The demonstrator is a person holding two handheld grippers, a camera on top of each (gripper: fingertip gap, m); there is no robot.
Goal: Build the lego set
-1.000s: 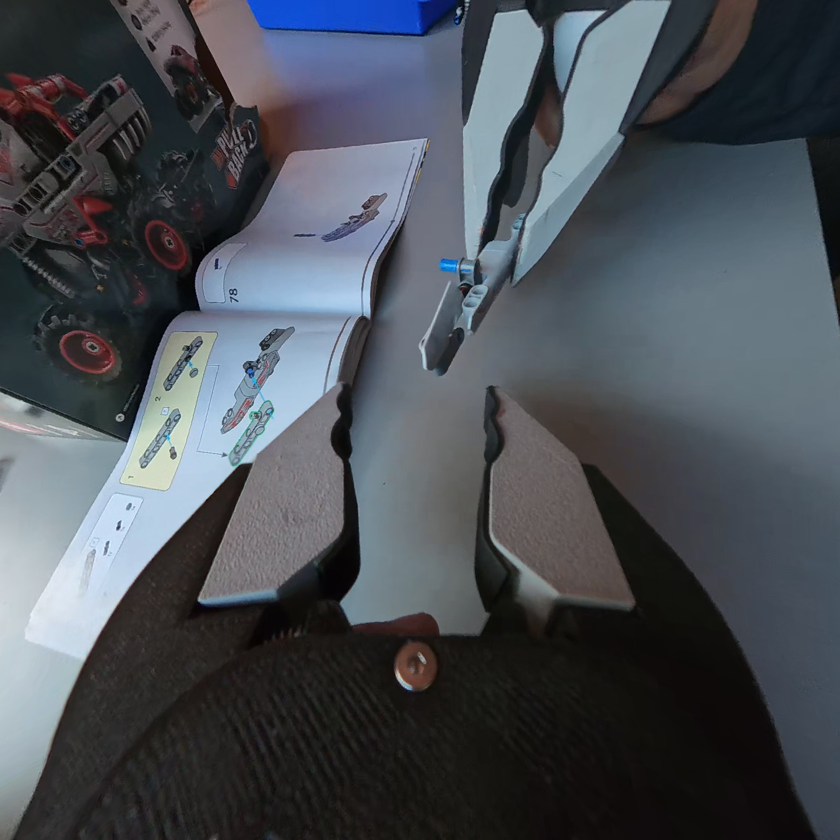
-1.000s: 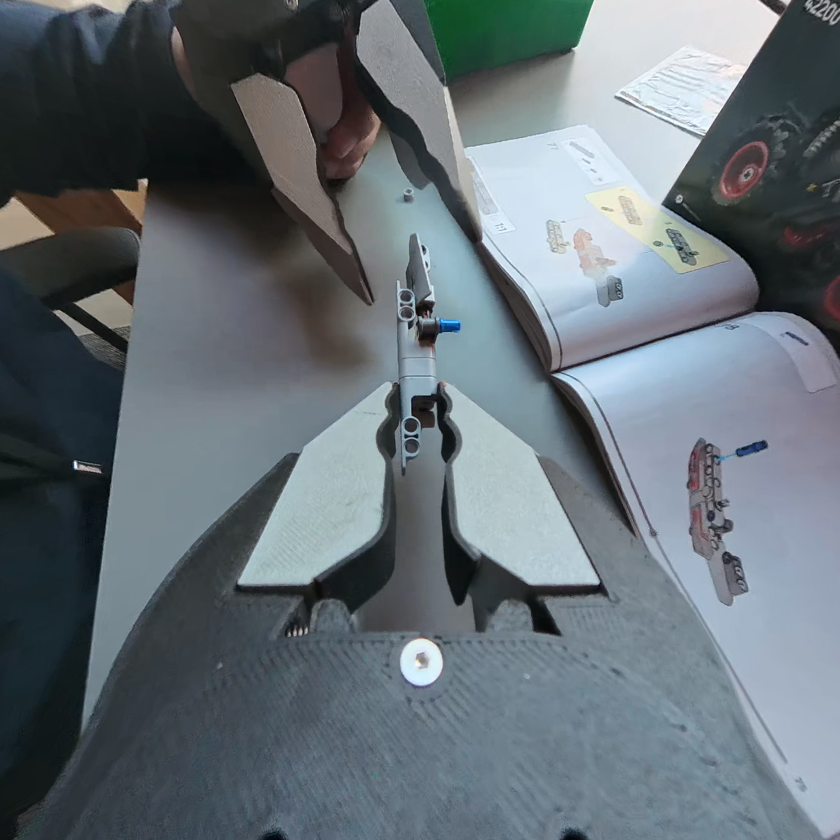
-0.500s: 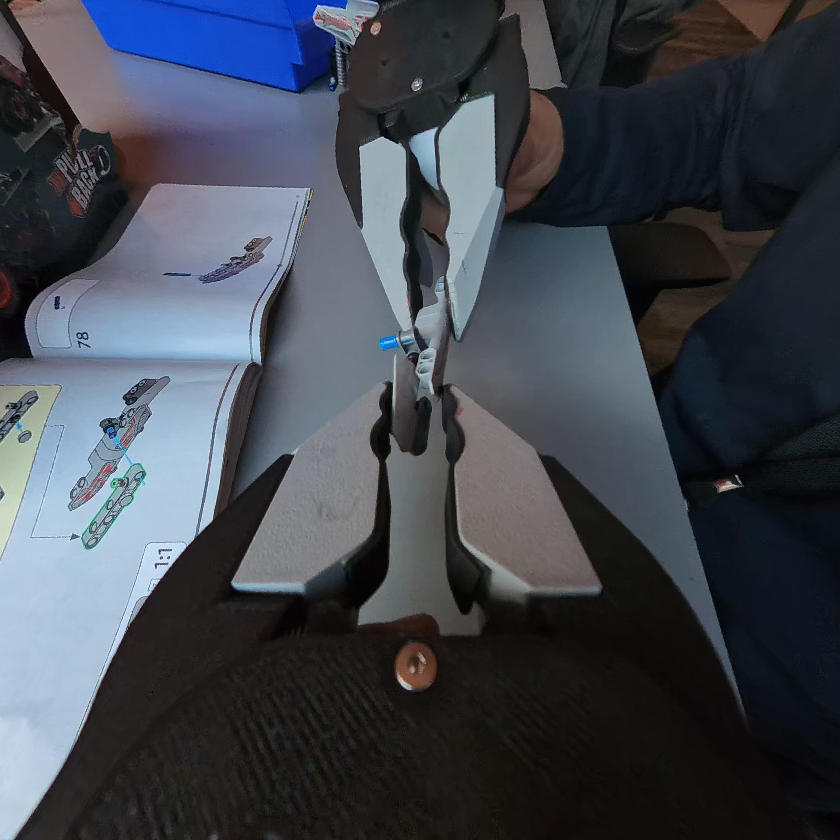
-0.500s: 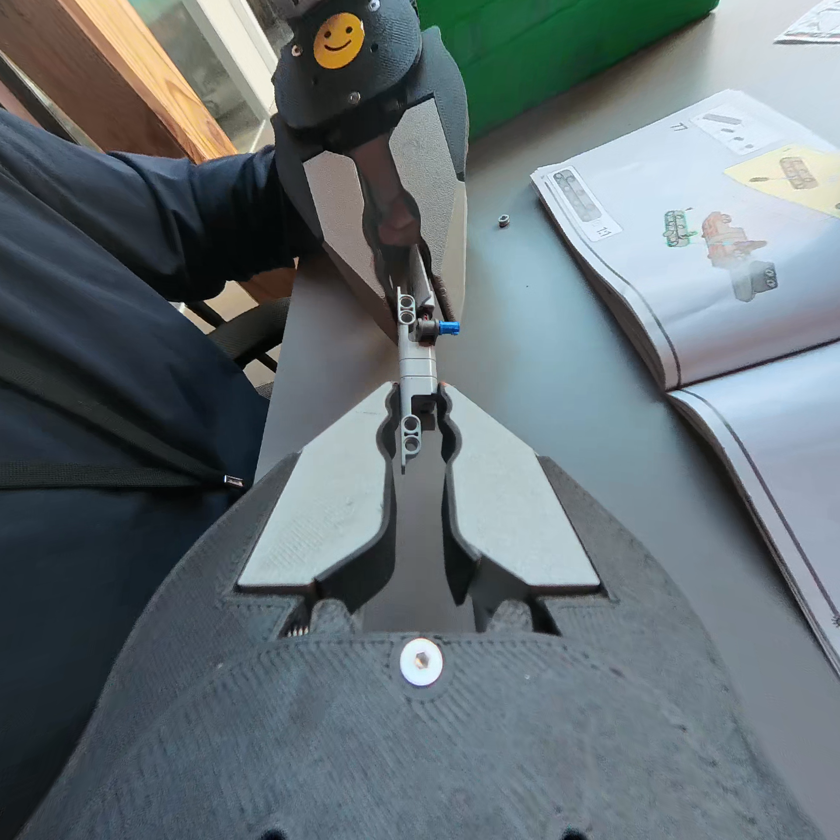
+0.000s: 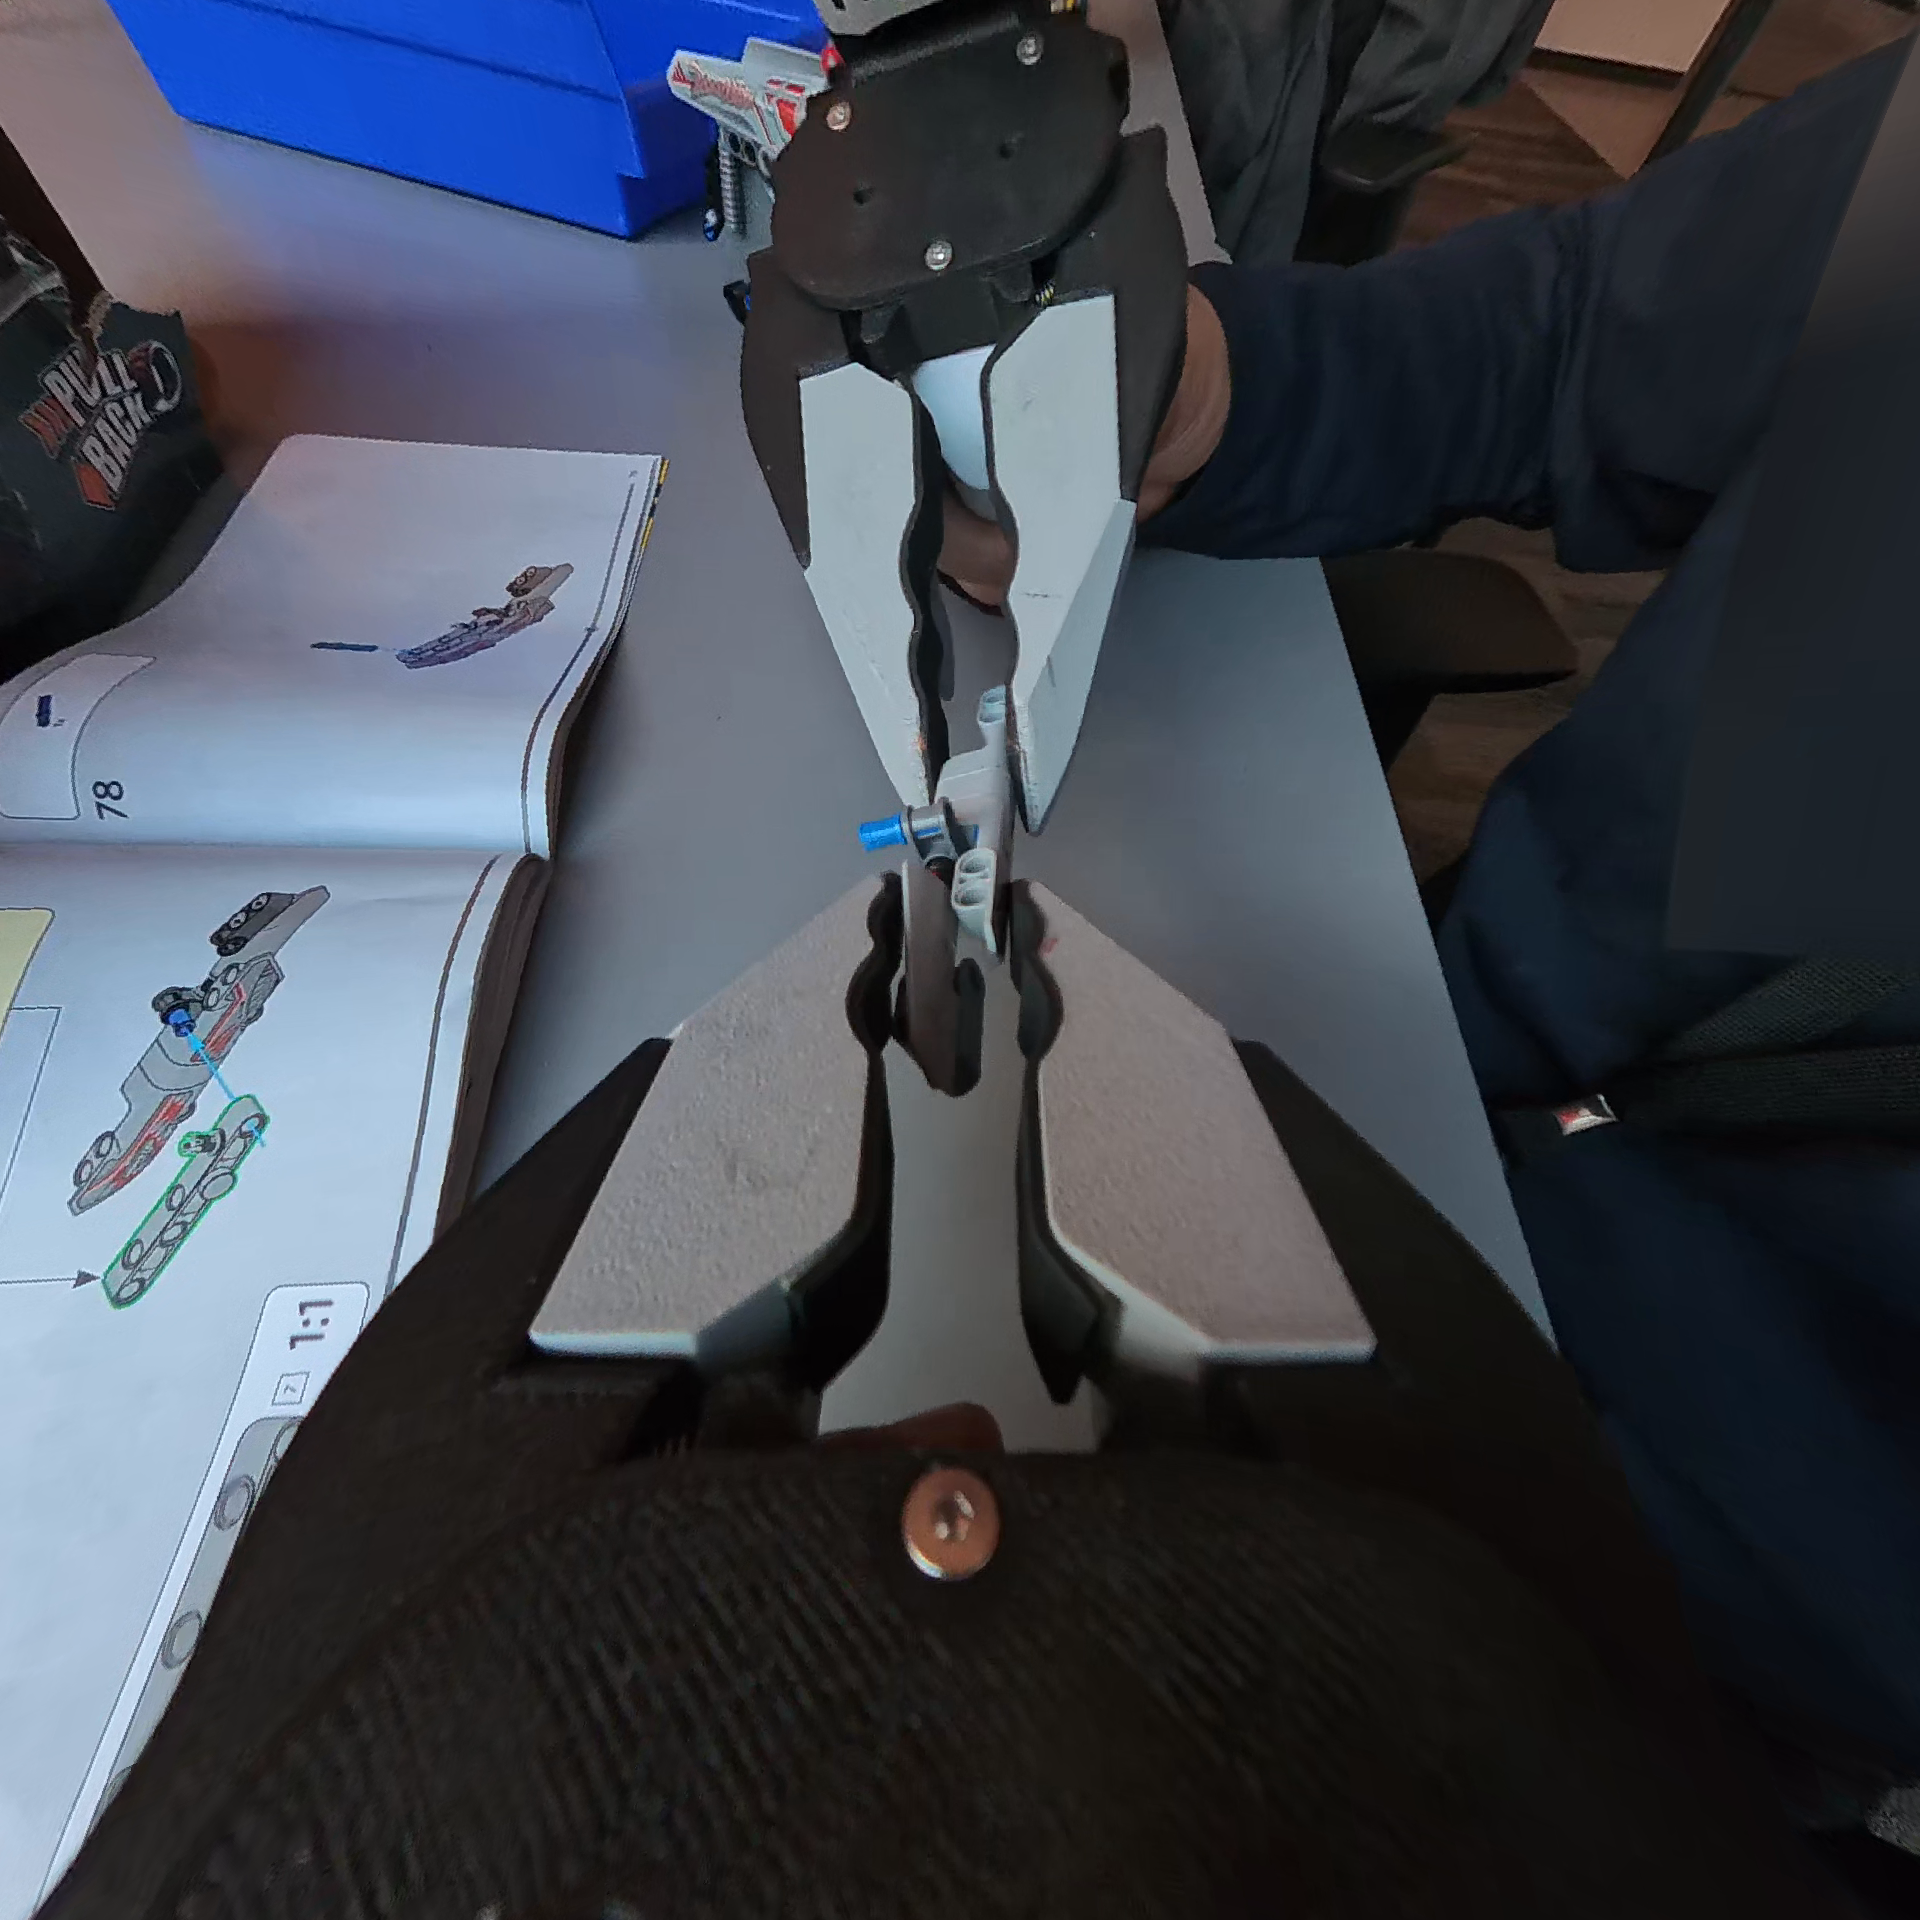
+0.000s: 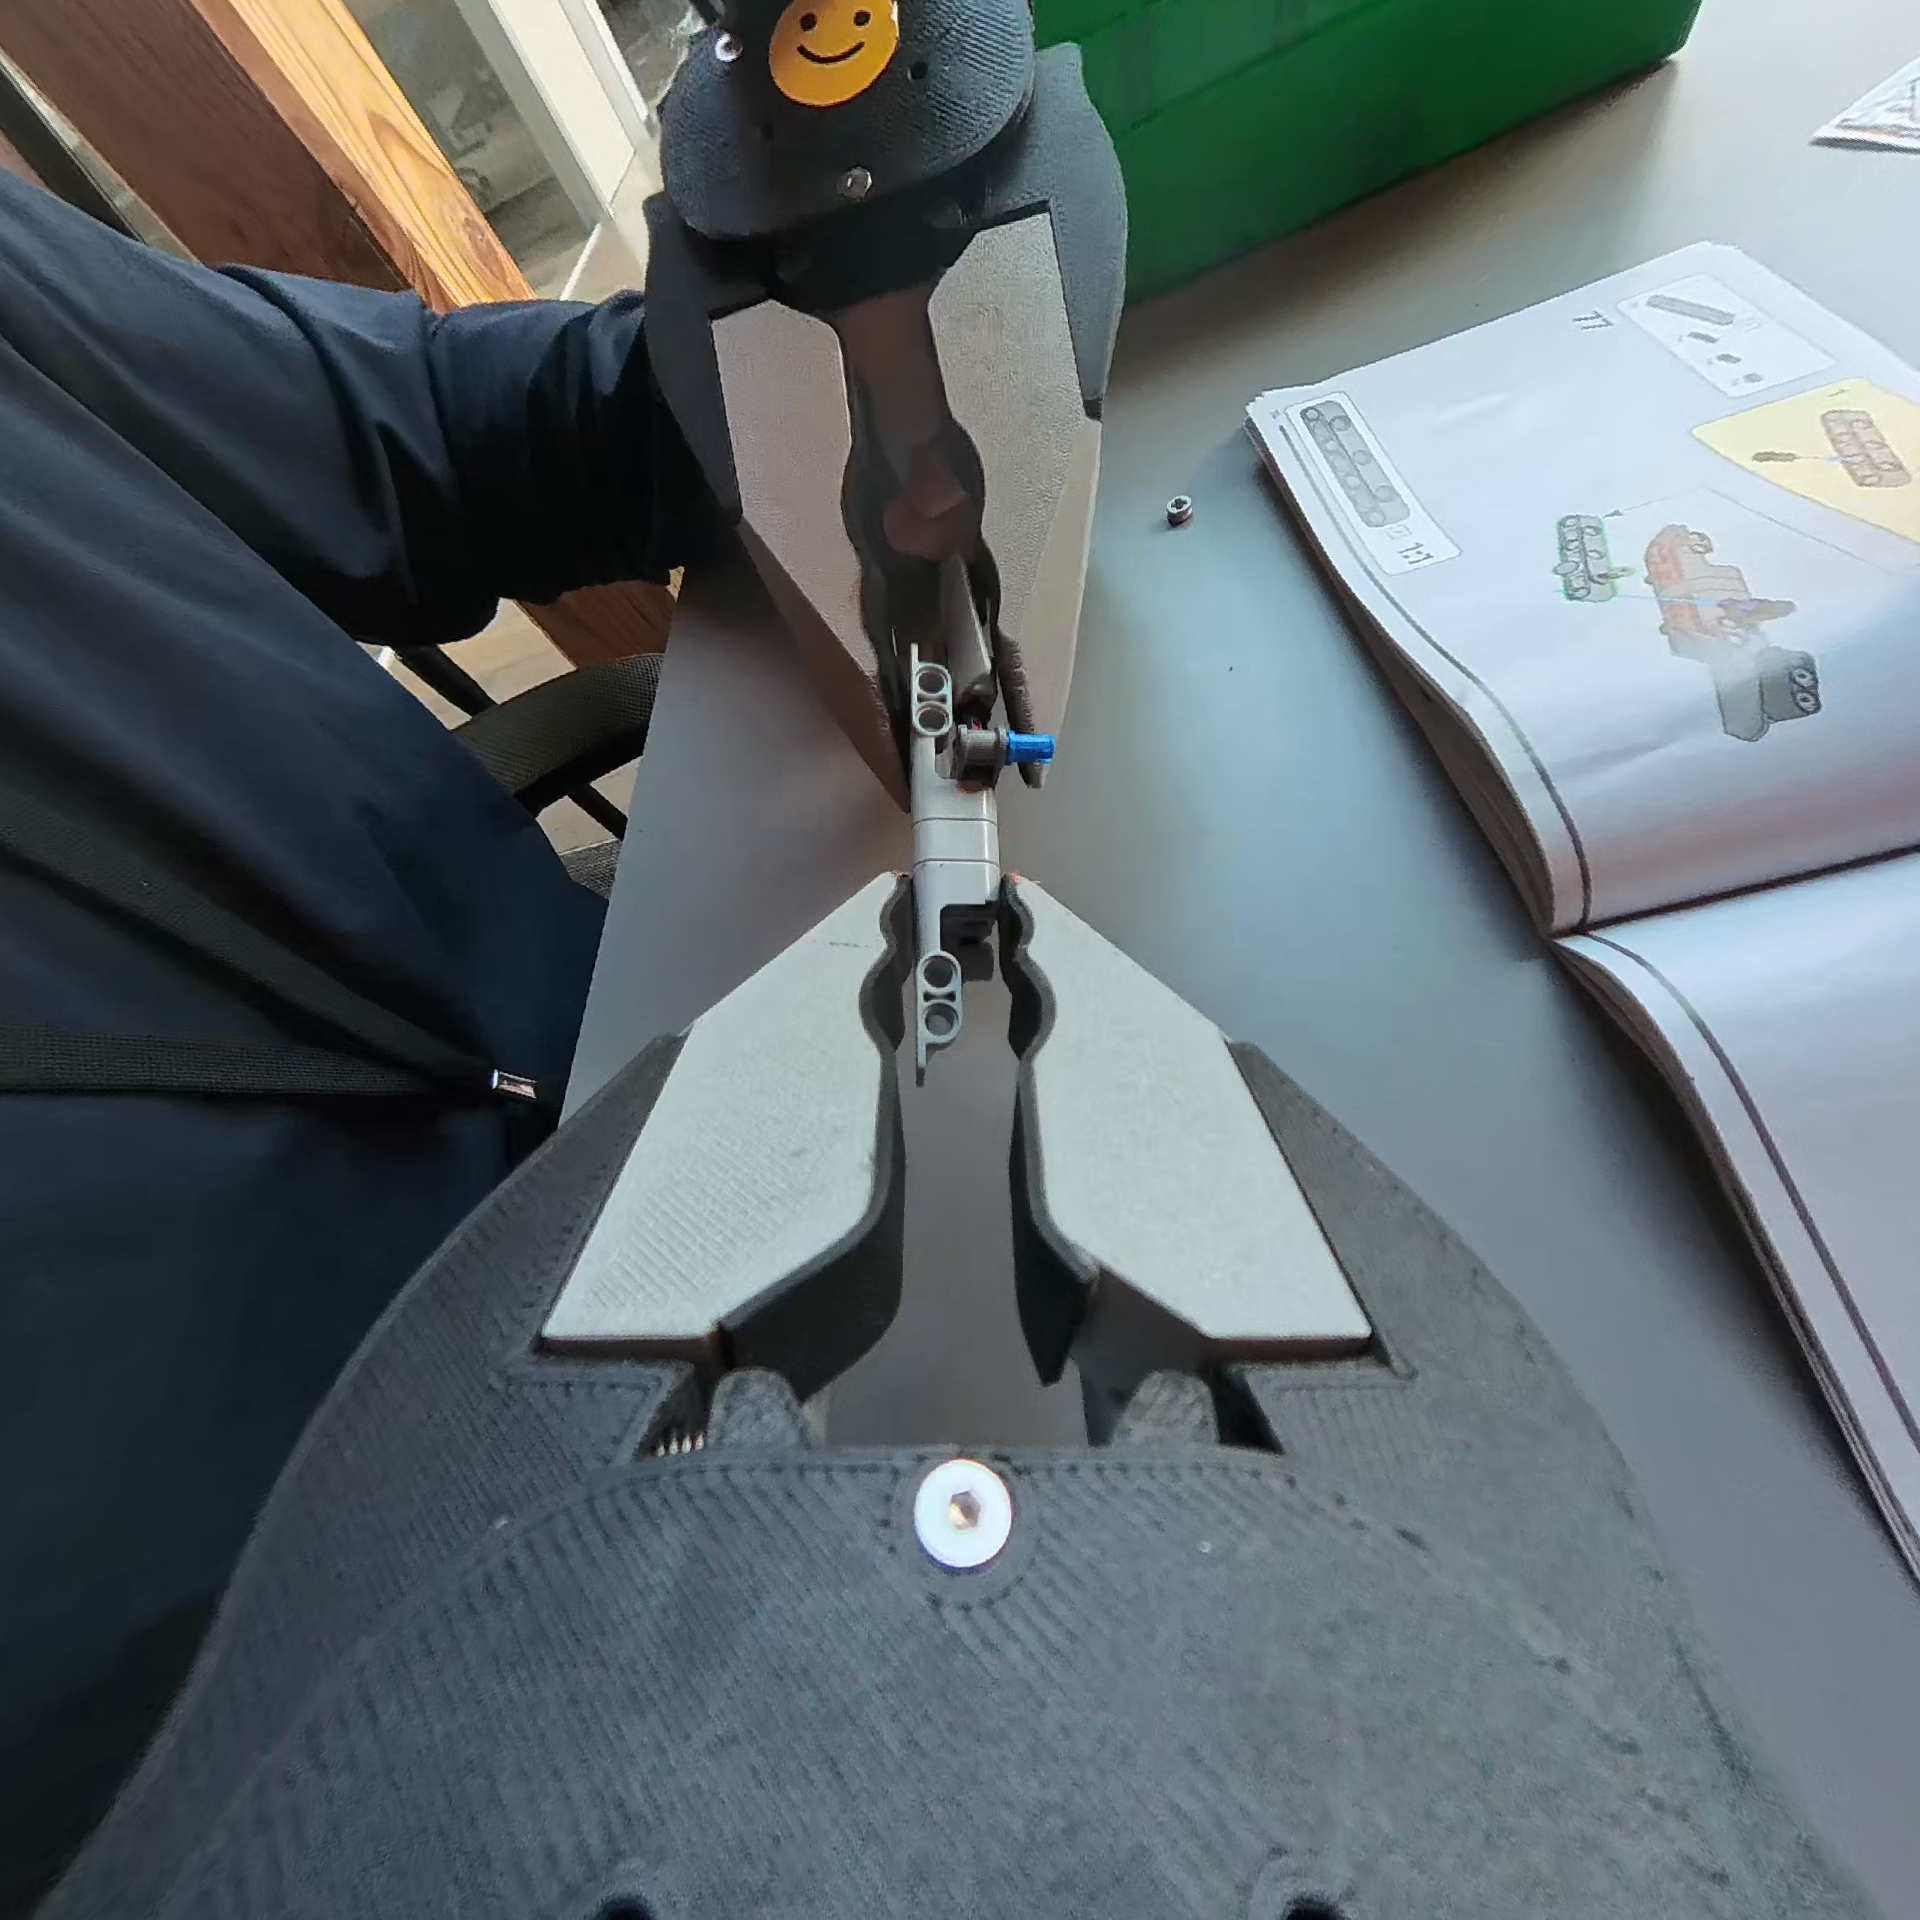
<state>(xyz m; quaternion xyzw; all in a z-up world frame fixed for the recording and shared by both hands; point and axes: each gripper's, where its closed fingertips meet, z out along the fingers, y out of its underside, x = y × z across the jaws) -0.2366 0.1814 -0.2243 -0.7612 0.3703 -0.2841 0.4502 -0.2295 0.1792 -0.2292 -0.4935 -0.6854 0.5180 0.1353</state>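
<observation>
A plain grey table carried an open white instruction booklet, with a blue plastic bin at the far edge and a small dark ring-shaped part lying loose beside the pages. Above the table the slim grey lego beam assembly with a blue pin hung between both claws: the right claw pinched one end, the left claw pinched the other. To pass or press it well, each grip should probably stay clear of the sideways-jutting pin and keep the beam straight, since a twist could loosen the stacked pieces
</observation>
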